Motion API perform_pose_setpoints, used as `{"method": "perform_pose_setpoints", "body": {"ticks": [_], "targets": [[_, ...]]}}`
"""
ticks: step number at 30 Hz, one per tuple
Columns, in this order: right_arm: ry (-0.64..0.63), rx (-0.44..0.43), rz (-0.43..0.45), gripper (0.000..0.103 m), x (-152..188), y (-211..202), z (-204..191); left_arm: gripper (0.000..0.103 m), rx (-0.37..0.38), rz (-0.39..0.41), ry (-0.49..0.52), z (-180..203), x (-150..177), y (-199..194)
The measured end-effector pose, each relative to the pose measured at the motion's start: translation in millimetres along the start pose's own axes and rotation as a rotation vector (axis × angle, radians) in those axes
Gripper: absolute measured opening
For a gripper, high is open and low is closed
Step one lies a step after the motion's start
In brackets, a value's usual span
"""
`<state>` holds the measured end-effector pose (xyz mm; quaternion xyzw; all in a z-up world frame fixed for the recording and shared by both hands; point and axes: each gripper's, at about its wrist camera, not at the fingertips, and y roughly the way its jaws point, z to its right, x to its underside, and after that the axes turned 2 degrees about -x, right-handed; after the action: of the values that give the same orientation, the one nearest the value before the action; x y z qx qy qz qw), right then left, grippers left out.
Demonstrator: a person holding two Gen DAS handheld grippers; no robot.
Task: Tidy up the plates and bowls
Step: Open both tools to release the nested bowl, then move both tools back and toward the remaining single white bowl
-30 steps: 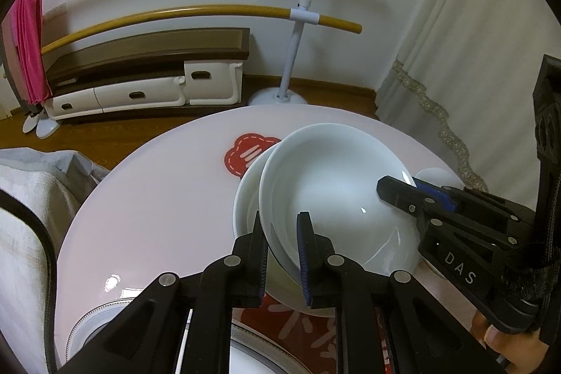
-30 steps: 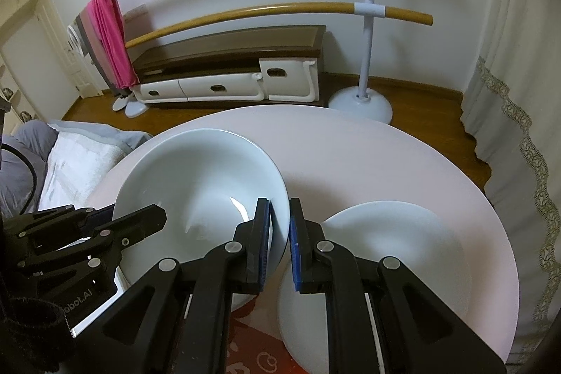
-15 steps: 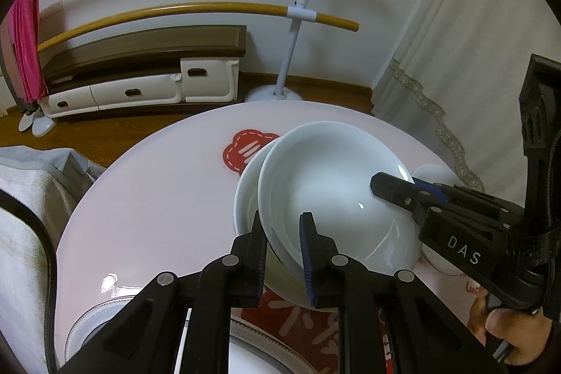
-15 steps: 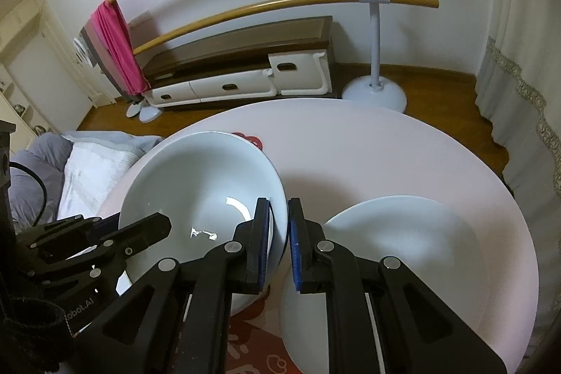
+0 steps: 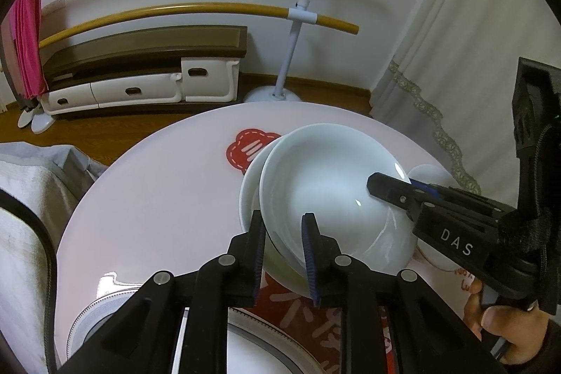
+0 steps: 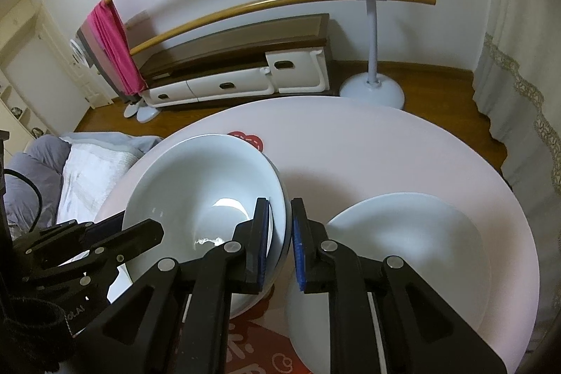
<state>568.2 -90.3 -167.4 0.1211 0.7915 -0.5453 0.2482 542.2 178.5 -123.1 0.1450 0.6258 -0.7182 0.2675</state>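
**Two grippers loosening on the rim of a nested bowl**

A deep white ceramic bowl (image 5: 333, 198) sits nested, slightly off-centre, in a second white bowl (image 5: 249, 195) on the round pale-pink table (image 5: 157, 198). The left gripper (image 5: 282, 255) straddles the upper bowl's near rim; its jaws have just been opening, and the blue pads now stand a little off the rim, gripping nothing. The right gripper (image 6: 280, 244) straddles the opposite rim, jaws likewise just eased to a narrow gap, the rim between them but seemingly not pinched. Each rim runs across its jaws, so, as I judge it, lifting away clears both.

Only the right wrist view shows the shallow white plate (image 6: 403, 251) lying just beside the bowls, nearer the right gripper. Only the left wrist view shows the grey-rimmed plate (image 5: 245, 332) under its fingers and a person's hand (image 5: 505, 321) holding the right gripper.
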Motion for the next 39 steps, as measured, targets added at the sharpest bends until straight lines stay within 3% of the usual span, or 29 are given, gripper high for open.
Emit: {"method": "perform_pose_setpoints", "body": {"ticks": [7, 11, 13, 15, 20, 25, 31, 36, 39], "targets": [[0.032, -0.03, -0.004, 0.02, 2.9, -6.1, 2.7, 0.034, 0.024, 0.015, -0.004, 3.2, 1.9, -7.9], [0.039, -0.032, 0.004, 0.026, 4.5, -12.5, 0.4, 0.052, -0.007, 0.043, -0.016, 2.4, 4.5, -15.4], [0.04, -0.046, 0.013, 0.035, 6.1, -17.6, -1.1, 0.052, -0.011, 0.047, -0.03, 0.9, 7.1, -17.5], [0.045, -0.058, 0.015, 0.037, 8.9, -22.4, -3.4, 0.052, -0.022, 0.049, -0.039, 0.2, 10.2, -19.2], [0.064, -0.067, 0.042, 0.038, 19.7, -42.2, -5.2, 0.055, -0.047, 0.071, -0.052, 3.3, 23.8, -35.7], [0.051, -0.086, 0.07, 0.039, 40.0, -73.2, -14.8, 0.06, -0.104, 0.143, -0.048, 16.5, 46.7, -64.4], [0.043, -0.12, 0.086, 0.043, 68.7, -106.2, -22.8, 0.07, -0.148, 0.222, -0.022, 43.8, 78.4, -100.6], [0.034, -0.123, 0.12, 0.051, 89.0, -141.1, -19.1, 0.088, -0.201, 0.29, -0.002, 71.6, 106.5, -123.2], [0.028, -0.107, 0.14, 0.054, 96.2, -158.1, -10.0, 0.09, -0.206, 0.306, 0.001, 88.8, 125.6, -126.9]]}}
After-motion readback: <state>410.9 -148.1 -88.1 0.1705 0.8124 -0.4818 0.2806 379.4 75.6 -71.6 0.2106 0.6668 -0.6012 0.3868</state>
